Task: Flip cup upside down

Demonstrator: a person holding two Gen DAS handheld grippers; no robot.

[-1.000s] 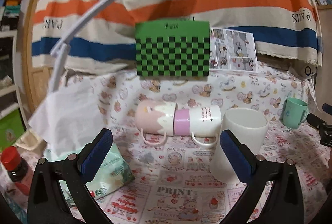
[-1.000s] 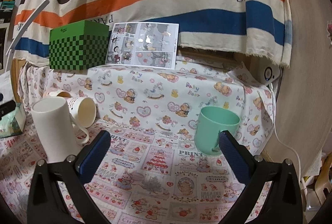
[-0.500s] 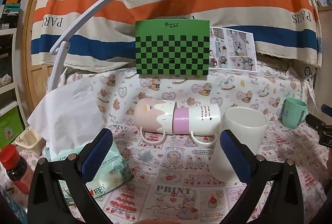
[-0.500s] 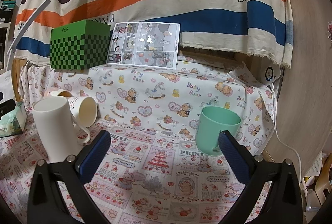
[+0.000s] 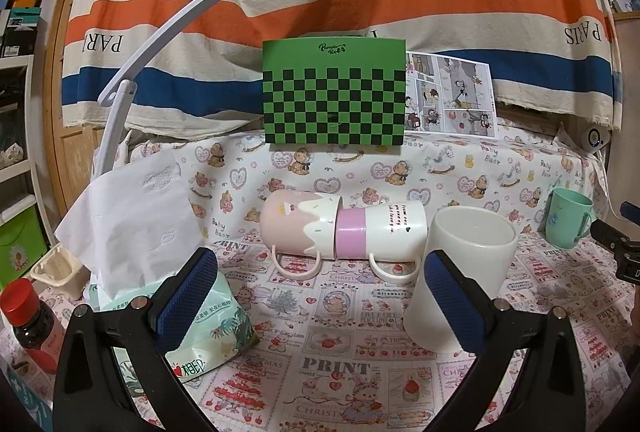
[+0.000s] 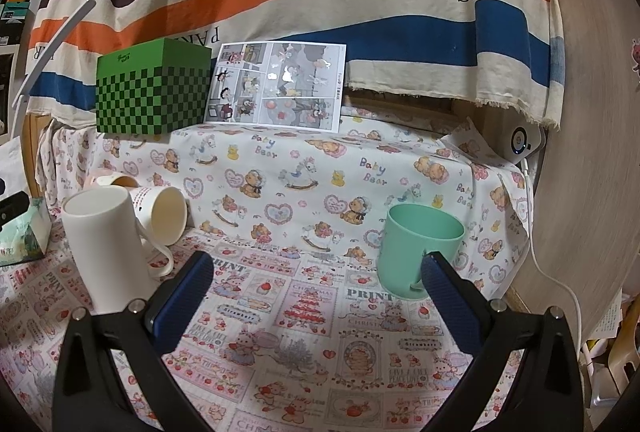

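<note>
A tall white cup (image 5: 464, 272) stands upright, mouth up, on the printed cloth; it also shows in the right wrist view (image 6: 106, 252). A mint green mug (image 6: 416, 252) stands upright at the right; it is small in the left wrist view (image 5: 568, 218). A pink mug (image 5: 298, 228) and a white mug with a pink band (image 5: 382, 232) lie on their sides. My left gripper (image 5: 320, 296) is open and empty, its right finger in front of the white cup. My right gripper (image 6: 316, 290) is open and empty, its right finger just before the green mug.
A tissue pack (image 5: 200, 320) with a sheet sticking up lies at the left, with a red-capped bottle (image 5: 32, 320) beside it. A green checkered box (image 5: 334, 91) and a comic sheet (image 6: 276, 85) stand at the back. A white lamp arm (image 5: 160, 31) curves overhead. A wooden panel (image 6: 592, 151) borders the right.
Both grippers have drifted back and tilted slightly, so the scene sits a bit lower in both views. No cup has moved; both stay open.
</note>
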